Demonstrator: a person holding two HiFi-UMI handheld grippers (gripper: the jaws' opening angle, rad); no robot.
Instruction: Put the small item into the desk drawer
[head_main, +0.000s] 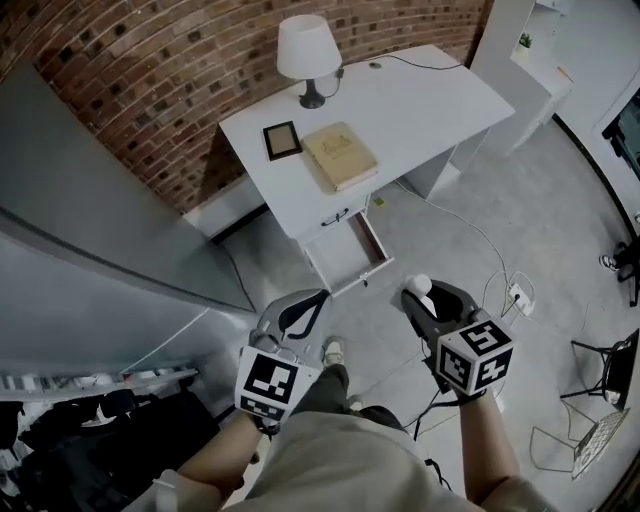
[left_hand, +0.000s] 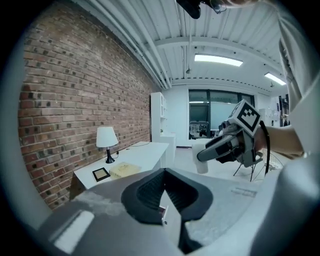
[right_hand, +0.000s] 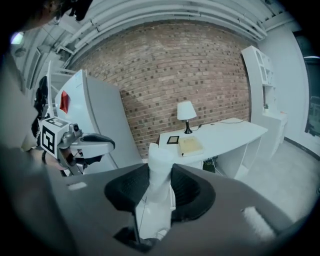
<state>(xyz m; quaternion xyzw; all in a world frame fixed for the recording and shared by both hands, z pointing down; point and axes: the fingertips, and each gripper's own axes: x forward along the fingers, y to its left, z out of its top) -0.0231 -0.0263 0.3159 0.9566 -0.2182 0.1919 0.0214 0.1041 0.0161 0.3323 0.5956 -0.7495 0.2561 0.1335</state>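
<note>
A white desk (head_main: 420, 100) stands against the brick wall, and its drawer (head_main: 340, 248) below the front edge is pulled out. My right gripper (head_main: 418, 295) is over the floor a little right of the drawer, shut on a small white cylindrical item (head_main: 420, 284). In the right gripper view the white item (right_hand: 160, 170) stands upright between the dark pads (right_hand: 192, 187). My left gripper (head_main: 322, 296) hovers just in front of the drawer, its jaws together with nothing in them. From the left gripper view, the right gripper (left_hand: 200, 156) with the white item (left_hand: 201, 164) shows at the right.
On the desk are a lamp (head_main: 308, 55), a dark tablet (head_main: 282, 140) and a tan book (head_main: 340, 155). A grey partition (head_main: 100, 230) runs along the left. A power strip (head_main: 518, 297) with cables lies on the floor, and a chair (head_main: 600, 400) stands at the right.
</note>
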